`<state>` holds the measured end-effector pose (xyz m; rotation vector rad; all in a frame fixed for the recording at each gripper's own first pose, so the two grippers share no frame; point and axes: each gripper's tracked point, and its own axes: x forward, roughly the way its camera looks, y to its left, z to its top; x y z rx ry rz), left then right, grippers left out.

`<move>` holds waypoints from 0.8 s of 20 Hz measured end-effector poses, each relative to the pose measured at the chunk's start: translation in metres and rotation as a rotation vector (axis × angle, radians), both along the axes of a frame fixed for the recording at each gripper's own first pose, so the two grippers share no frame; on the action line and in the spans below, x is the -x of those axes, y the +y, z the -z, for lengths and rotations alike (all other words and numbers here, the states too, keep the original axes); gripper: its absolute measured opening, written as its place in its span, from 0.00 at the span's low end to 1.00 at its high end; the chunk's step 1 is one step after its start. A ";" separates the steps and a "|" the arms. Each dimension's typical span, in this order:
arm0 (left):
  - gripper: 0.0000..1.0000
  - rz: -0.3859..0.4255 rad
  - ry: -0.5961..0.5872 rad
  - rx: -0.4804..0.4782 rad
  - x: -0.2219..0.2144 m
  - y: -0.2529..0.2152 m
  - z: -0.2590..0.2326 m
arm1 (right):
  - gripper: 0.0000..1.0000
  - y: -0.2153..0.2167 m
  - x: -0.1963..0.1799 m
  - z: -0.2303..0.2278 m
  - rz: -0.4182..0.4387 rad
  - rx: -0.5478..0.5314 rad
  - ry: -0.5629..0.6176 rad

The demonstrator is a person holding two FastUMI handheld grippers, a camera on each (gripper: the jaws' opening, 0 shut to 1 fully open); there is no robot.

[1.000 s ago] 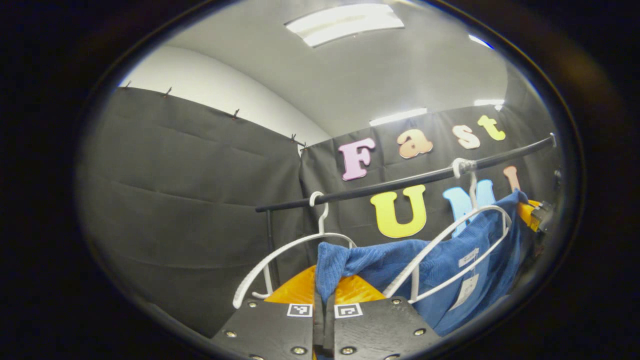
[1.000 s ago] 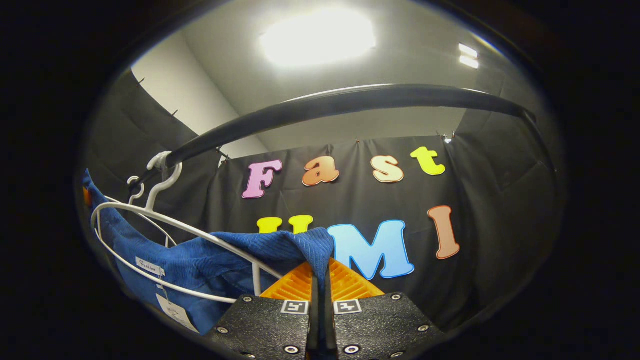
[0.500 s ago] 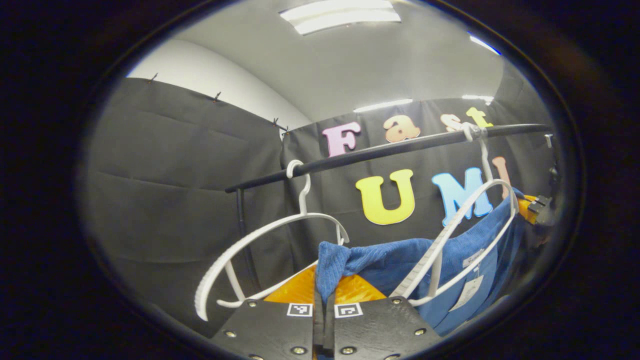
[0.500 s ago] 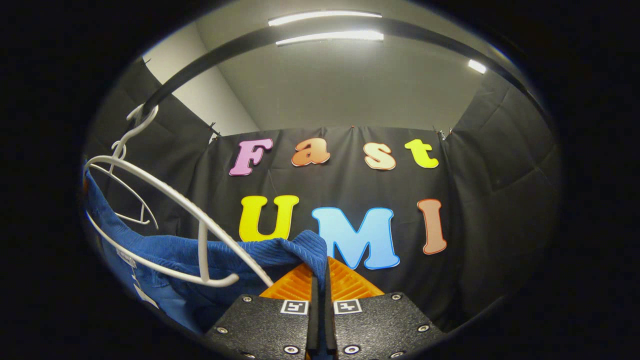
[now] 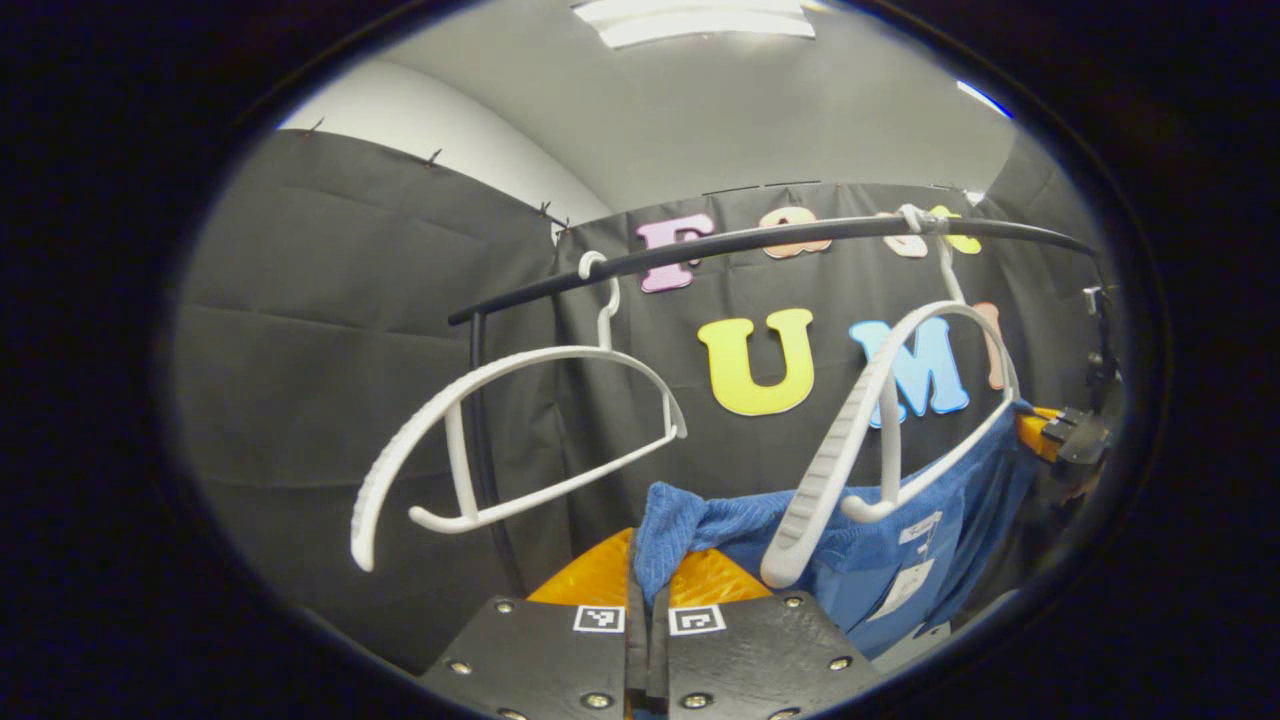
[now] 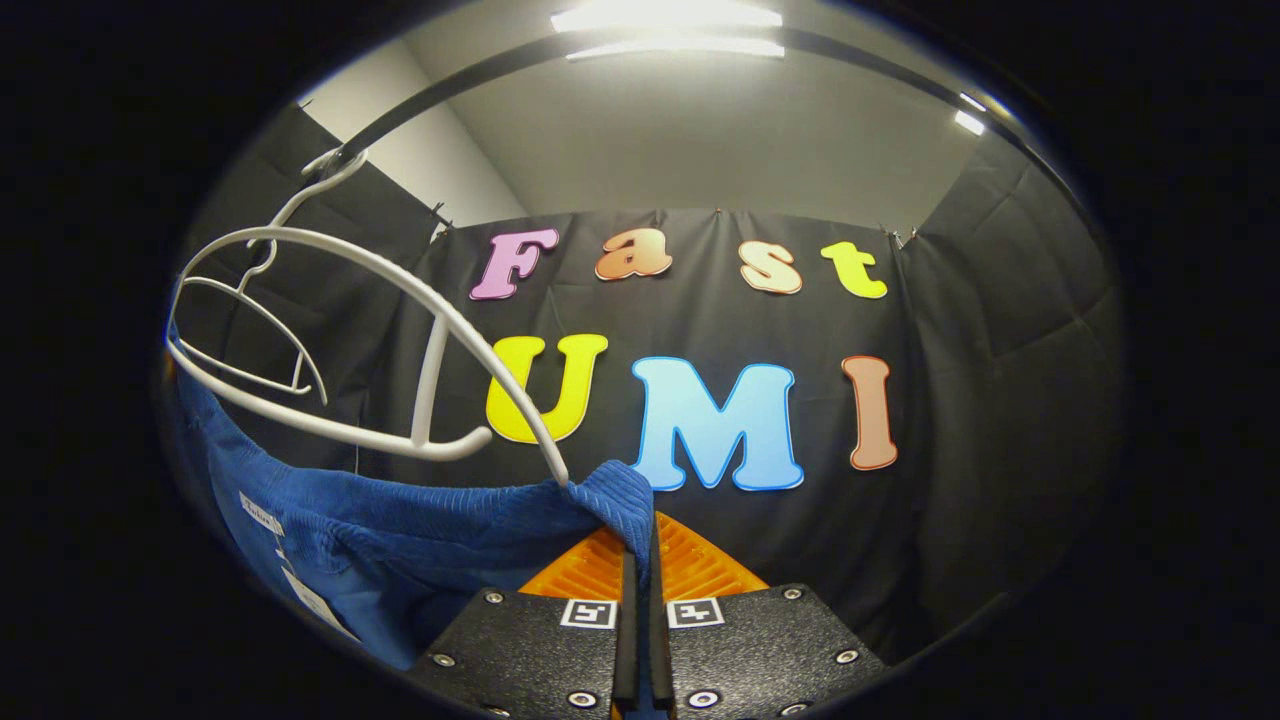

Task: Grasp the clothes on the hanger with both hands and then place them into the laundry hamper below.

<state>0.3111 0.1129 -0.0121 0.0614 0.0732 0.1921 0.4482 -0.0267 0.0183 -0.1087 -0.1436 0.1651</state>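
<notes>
We have both the left gripper [image 5: 648, 600] and the right gripper [image 6: 640, 590] clenched on the blue garment [image 5: 880, 540], now just below its white hanger [image 5: 880, 420] under the rail [image 5: 760, 240]. Next we judge: lower it into the hamper.

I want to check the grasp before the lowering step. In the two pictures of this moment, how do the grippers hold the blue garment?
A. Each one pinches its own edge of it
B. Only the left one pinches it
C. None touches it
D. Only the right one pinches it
A: the left gripper has its jaws closed on a fold of the blue garment, and the right gripper has its jaws closed on another edge.
</notes>
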 end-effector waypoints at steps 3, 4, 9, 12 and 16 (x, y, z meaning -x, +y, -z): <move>0.05 -0.006 0.013 0.009 -0.001 -0.001 0.008 | 0.04 0.004 0.005 0.014 -0.014 0.019 0.024; 0.05 -0.006 0.015 0.009 0.001 -0.003 0.011 | 0.04 0.005 0.008 0.018 -0.020 0.020 0.034; 0.01 0.014 0.008 0.009 0.046 -0.018 0.013 | 0.04 0.015 0.051 0.020 -0.044 -0.002 0.064; 0.01 0.046 -0.004 0.040 0.071 -0.027 0.008 | 0.04 0.025 0.085 0.010 -0.065 -0.005 0.063; 0.06 0.101 -0.036 0.067 0.095 -0.042 -0.012 | 0.04 0.039 0.131 -0.014 -0.094 -0.022 0.033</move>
